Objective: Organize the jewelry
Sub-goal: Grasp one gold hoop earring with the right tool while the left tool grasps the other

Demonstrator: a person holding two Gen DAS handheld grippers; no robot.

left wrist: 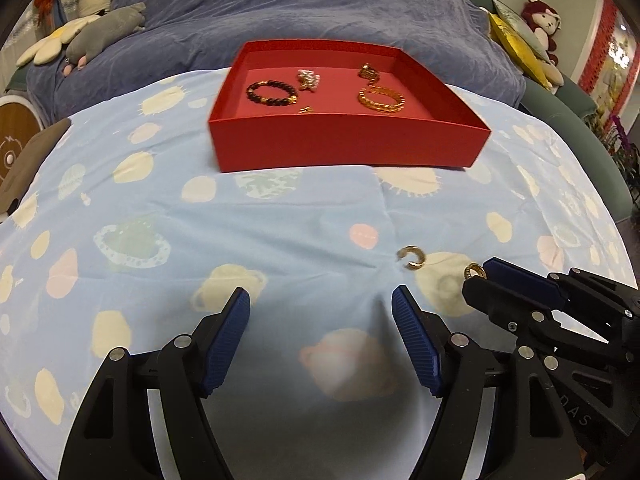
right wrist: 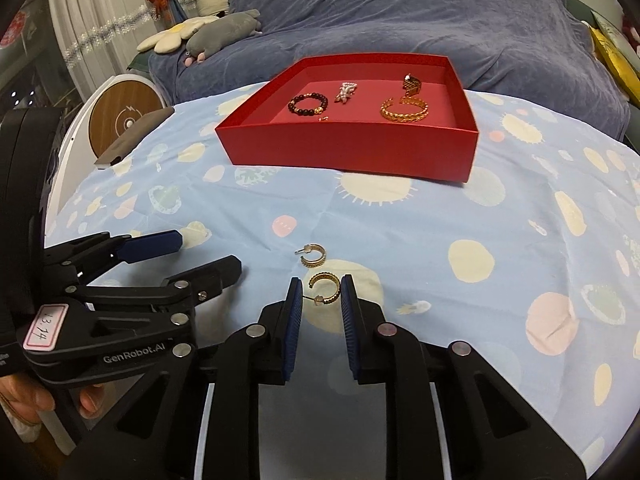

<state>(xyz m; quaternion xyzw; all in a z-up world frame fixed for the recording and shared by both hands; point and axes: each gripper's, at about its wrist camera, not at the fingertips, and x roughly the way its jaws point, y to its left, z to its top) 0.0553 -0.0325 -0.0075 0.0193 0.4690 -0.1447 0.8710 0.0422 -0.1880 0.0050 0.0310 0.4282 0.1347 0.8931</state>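
Observation:
A red tray (left wrist: pixel 344 148) (right wrist: pixel 352 152) sits on the blue patterned cloth and holds a dark bead bracelet (left wrist: pixel 272 93) (right wrist: pixel 308 105), a pearl piece (left wrist: pixel 309 79) (right wrist: pixel 346 92), a gold bangle (left wrist: pixel 381 100) (right wrist: pixel 405 109) and a gold watch-like piece (left wrist: pixel 368 71) (right wrist: pixel 412 82). Two gold hoop earrings lie on the cloth. My right gripper (right wrist: pixel 320 292) (left wrist: pixel 478 278) is closed on the nearer earring (right wrist: pixel 325 288) (left wrist: pixel 474 271). The other earring (right wrist: pixel 313 255) (left wrist: pixel 412 258) lies just beyond it. My left gripper (left wrist: pixel 320 304) (right wrist: pixel 208 252) is open and empty over the cloth.
A blue-covered sofa (left wrist: pixel 320 12) with plush toys (left wrist: pixel 104 36) stands behind the table. A round wooden-faced device (right wrist: pixel 122 116) and a brown pouch (right wrist: pixel 136 134) sit at the table's left edge. A person's fingers (right wrist: pixel 24 400) hold the left gripper.

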